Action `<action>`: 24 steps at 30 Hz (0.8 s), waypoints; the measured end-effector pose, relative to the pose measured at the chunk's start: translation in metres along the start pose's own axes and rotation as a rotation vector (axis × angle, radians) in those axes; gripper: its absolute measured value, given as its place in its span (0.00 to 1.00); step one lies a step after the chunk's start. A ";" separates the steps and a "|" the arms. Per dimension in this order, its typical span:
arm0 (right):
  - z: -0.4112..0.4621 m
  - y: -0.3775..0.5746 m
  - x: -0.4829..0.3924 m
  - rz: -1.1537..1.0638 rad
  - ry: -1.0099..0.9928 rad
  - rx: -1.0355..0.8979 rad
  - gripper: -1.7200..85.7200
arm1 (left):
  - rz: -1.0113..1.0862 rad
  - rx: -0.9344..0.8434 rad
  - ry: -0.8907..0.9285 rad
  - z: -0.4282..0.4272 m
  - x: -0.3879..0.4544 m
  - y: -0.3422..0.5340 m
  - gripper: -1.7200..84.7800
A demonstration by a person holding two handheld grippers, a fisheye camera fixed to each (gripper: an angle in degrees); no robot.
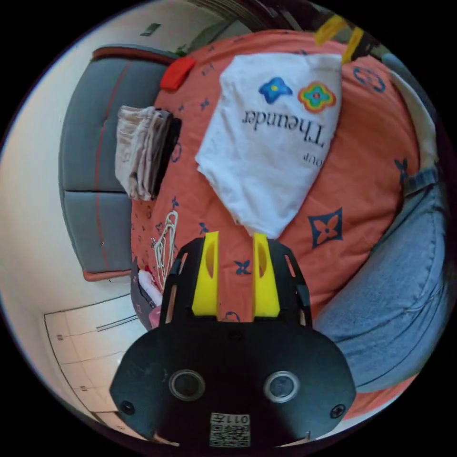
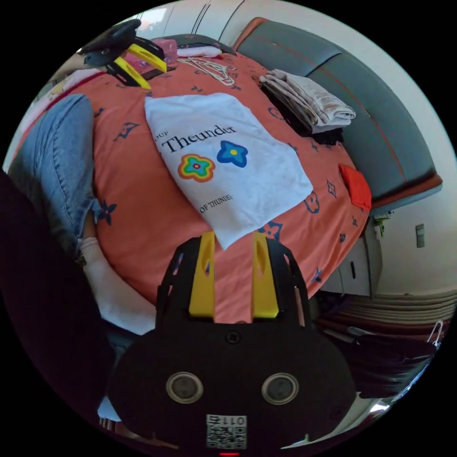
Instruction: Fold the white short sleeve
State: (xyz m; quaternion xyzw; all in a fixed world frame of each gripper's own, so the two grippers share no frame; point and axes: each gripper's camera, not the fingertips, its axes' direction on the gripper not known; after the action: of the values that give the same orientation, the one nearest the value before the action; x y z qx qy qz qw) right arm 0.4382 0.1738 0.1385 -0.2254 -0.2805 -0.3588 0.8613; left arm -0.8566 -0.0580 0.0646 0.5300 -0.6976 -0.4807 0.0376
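The white shirt (image 1: 273, 138) lies folded flat on the orange bed cover (image 1: 362, 181), print side up, its sleeves tucked under so it forms a long panel. There are no containers here; things simply rest on the bed: a stack of folded beige and dark clothes (image 1: 143, 152) by the grey headboard (image 1: 90, 157), a small red cloth (image 1: 177, 72) near it, and white hangers (image 1: 165, 243) at the bed's edge.

In the left gripper view, the left gripper (image 1: 235, 247) has its yellow jaws spread apart and holding nothing; one narrow end of the shirt lies just in front of the jaw tips, near the right-hand one. In the right gripper view, the right gripper (image 2: 233, 247) is likewise released, with a shirt corner (image 2: 228, 238) lying between the jaw tips, unpinched. A person's denim-clad leg (image 2: 57, 162) rests on the bed beside the shirt.
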 end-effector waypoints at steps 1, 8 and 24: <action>-0.011 0.009 0.008 0.038 -0.019 0.041 0.10 | -0.074 0.048 0.025 -0.010 -0.014 -0.003 0.07; -0.063 0.063 0.070 0.282 -0.165 0.301 0.04 | -0.509 0.259 0.586 -0.018 -0.106 -0.036 0.03; -0.043 0.109 0.223 0.448 -0.391 0.476 0.02 | -1.375 0.520 1.285 0.103 -0.231 0.017 0.02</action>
State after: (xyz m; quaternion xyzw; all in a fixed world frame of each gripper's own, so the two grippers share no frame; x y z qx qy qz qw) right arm 0.6633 0.1089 0.2302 -0.1390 -0.4586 -0.0368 0.8769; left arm -0.8264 0.1854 0.1273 0.9742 -0.1673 0.1517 0.0039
